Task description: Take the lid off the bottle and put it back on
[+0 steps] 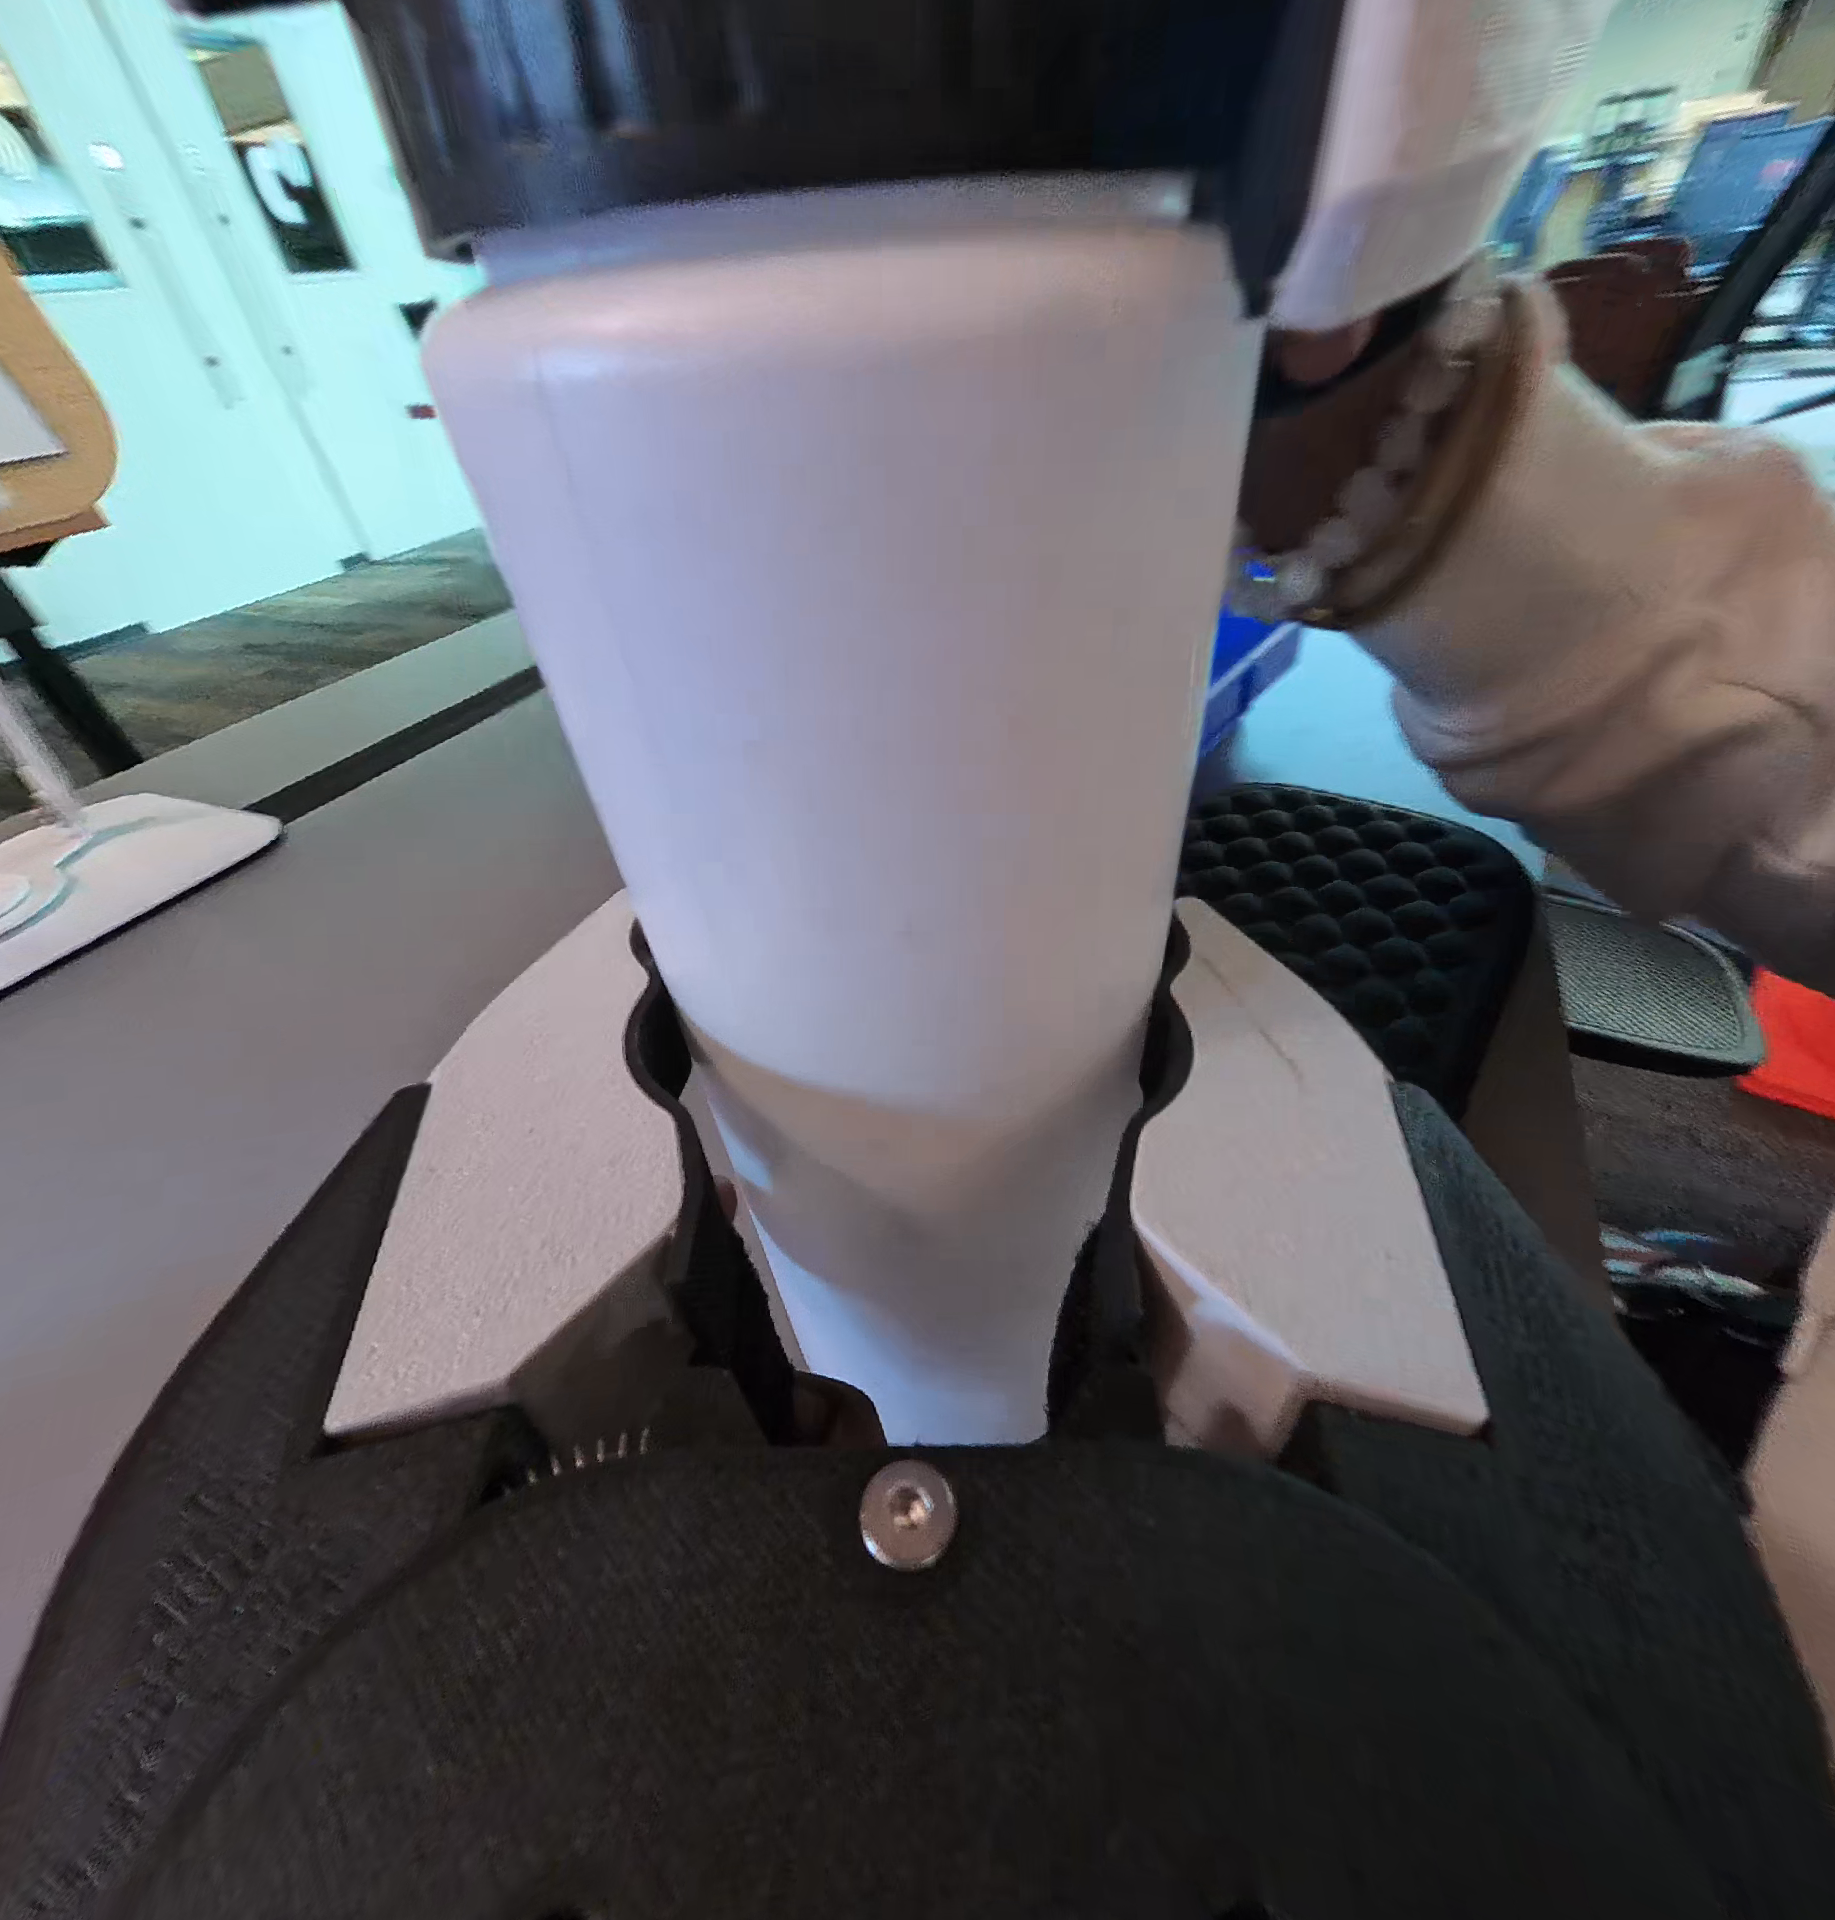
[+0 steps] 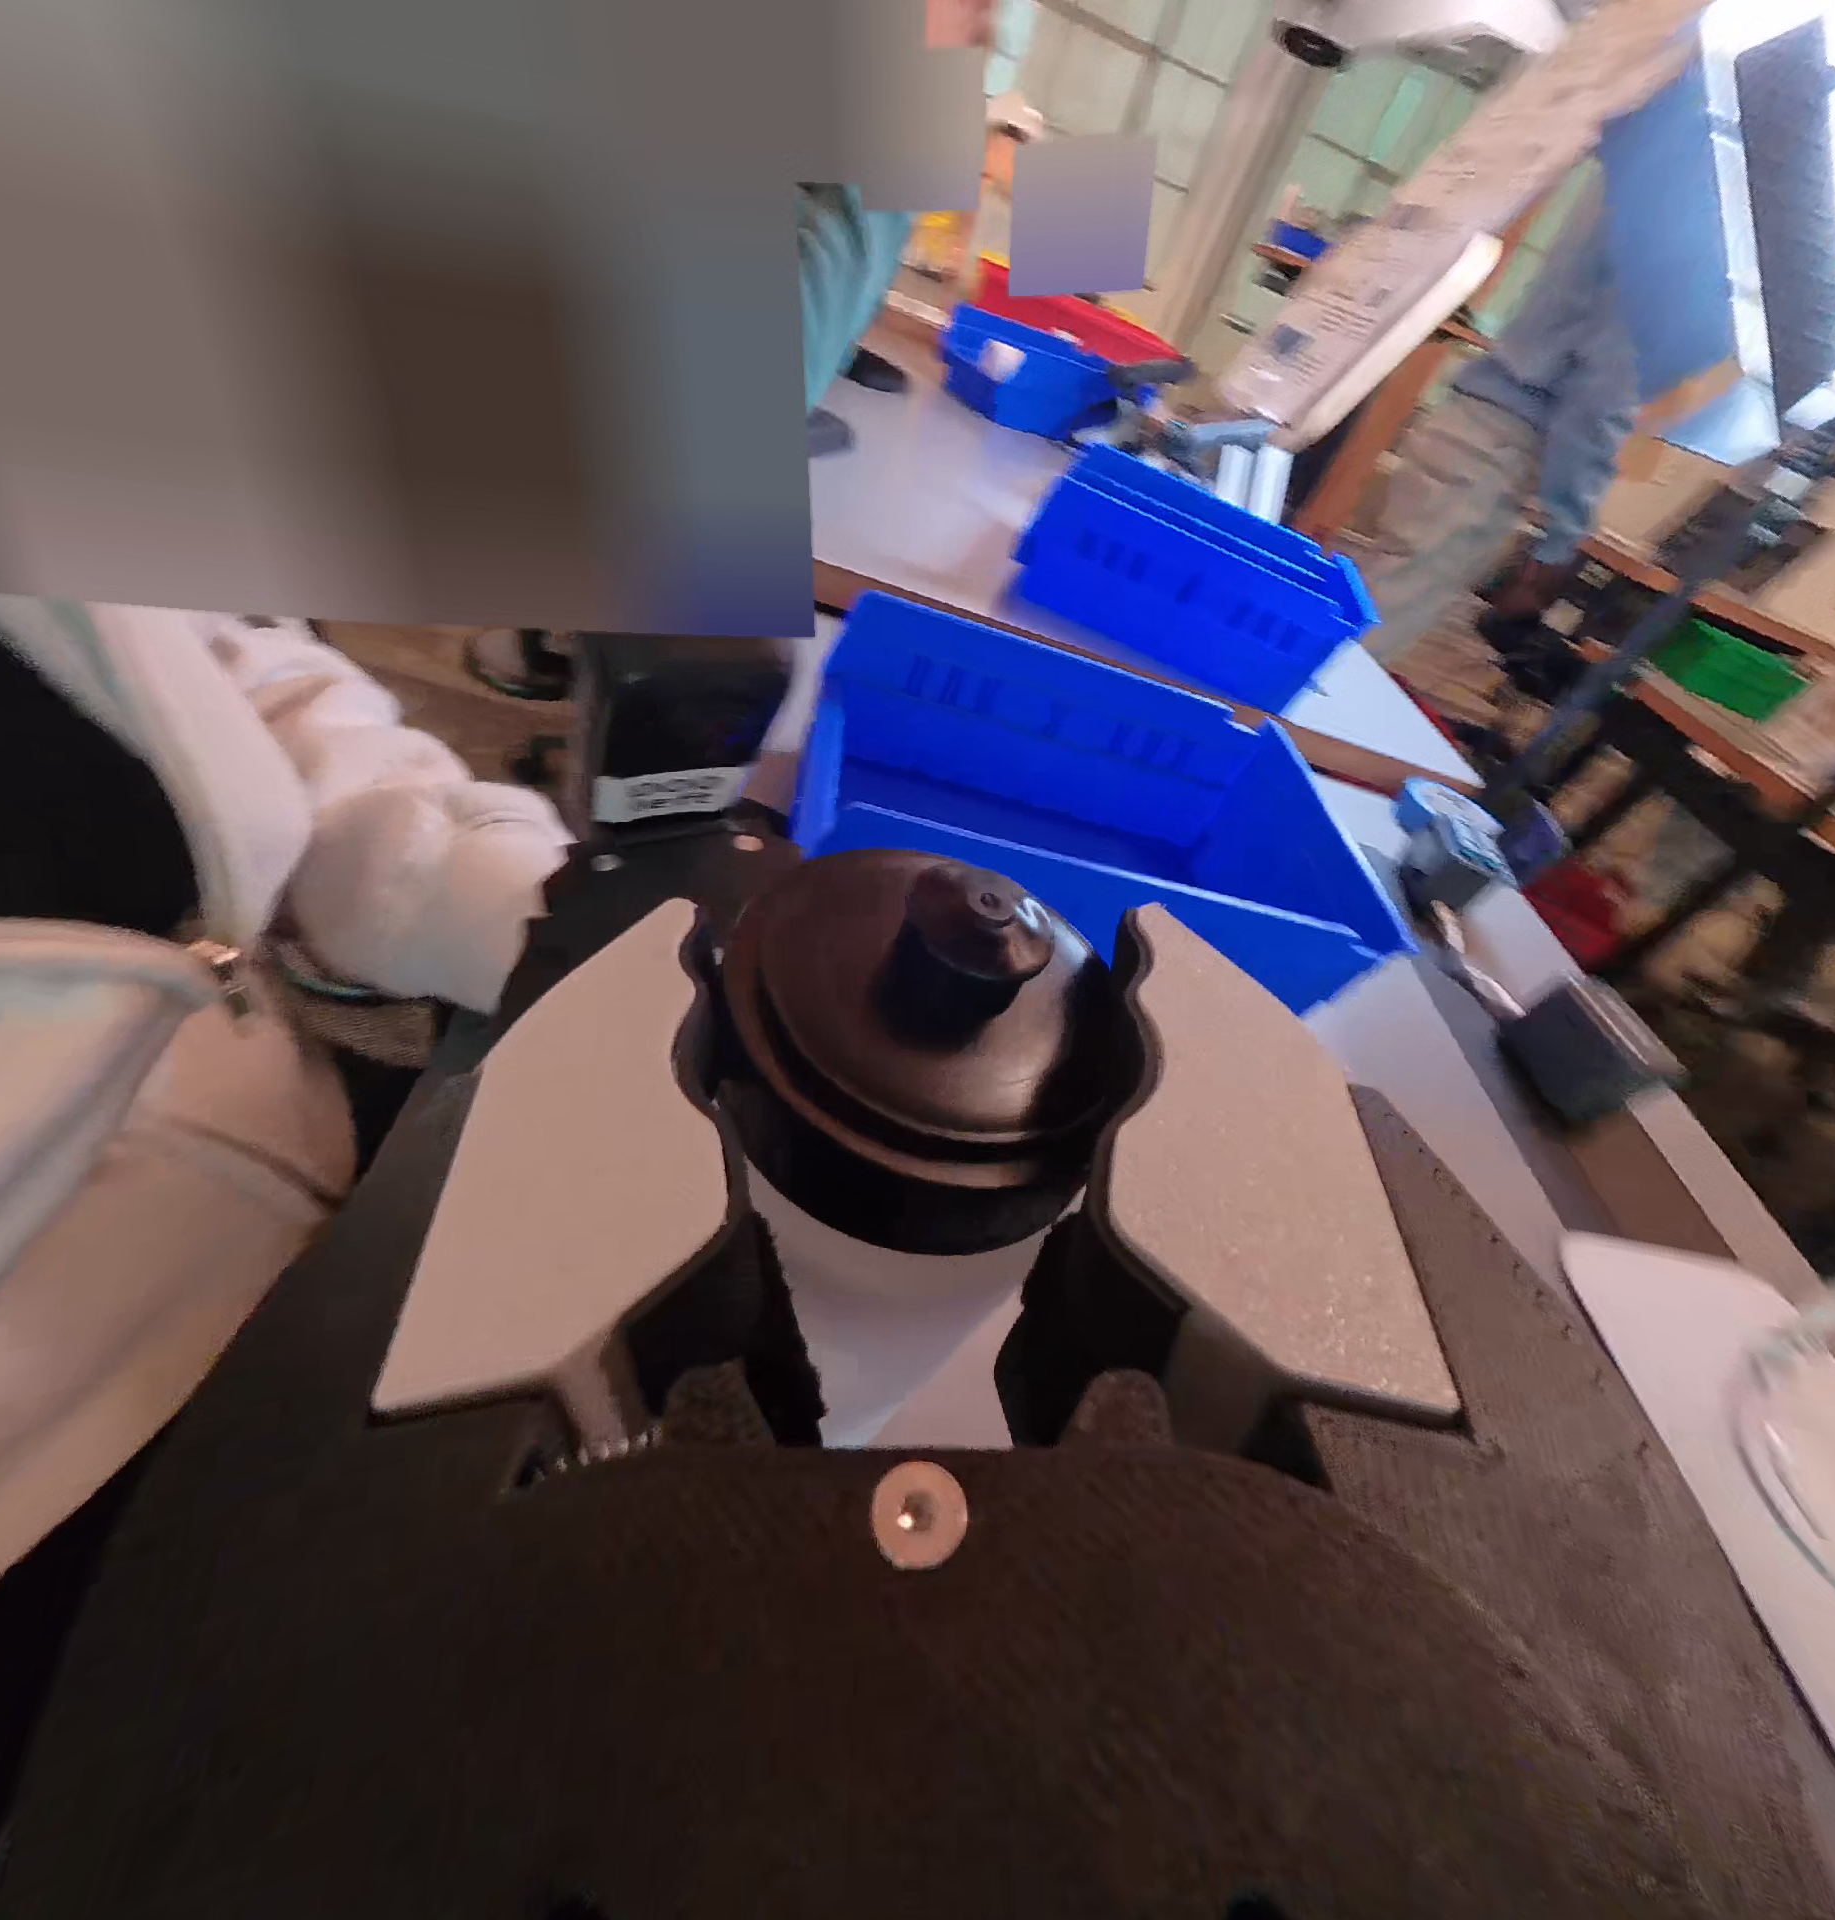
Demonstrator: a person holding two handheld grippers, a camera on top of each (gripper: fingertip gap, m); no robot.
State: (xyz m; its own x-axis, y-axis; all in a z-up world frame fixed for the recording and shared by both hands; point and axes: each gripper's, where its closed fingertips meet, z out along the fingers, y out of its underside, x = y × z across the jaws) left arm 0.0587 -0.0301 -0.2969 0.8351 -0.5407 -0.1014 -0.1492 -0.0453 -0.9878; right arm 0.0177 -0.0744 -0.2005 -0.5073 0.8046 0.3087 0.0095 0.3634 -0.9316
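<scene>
1. Left wrist view is filled by the white bottle (image 1: 851,644), which is held up off the grey desk (image 1: 217,1039) rather than stood on it, presumably so that both tools can reach it from opposite sides.

2. The bottle's lower body is clamped between the pale fingers (image 1: 539,1174) of the left hand-held gripper (image 1: 908,1039), closed on it; the notched inner faces are seated against its curve. This hold is judged to serve as the anchor, so that the body cannot spin while the top is turned.

3. A blue bin (image 2: 1079,800) and a second one behind it are seen on the desk beyond the work, well apart from the bottle and not involved.

4. The right hand-held gripper (image 2: 913,1049) is closed around the black lid (image 2: 923,1039), its grey fingers (image 2: 580,1143) pressed against the ribbed skirt on both sides. Gripping the widest ring is judged to give the best purchase for twisting.

5. In the left wrist view the lid is seen seated on the bottle's neck, with only a thin pale line showing beneath its rim; whether the thread is tight or partly loosened cannot be told.

6. A small spout (image 2: 970,940) rises from the lid's dome and is left untouched between the fingertips.
</scene>
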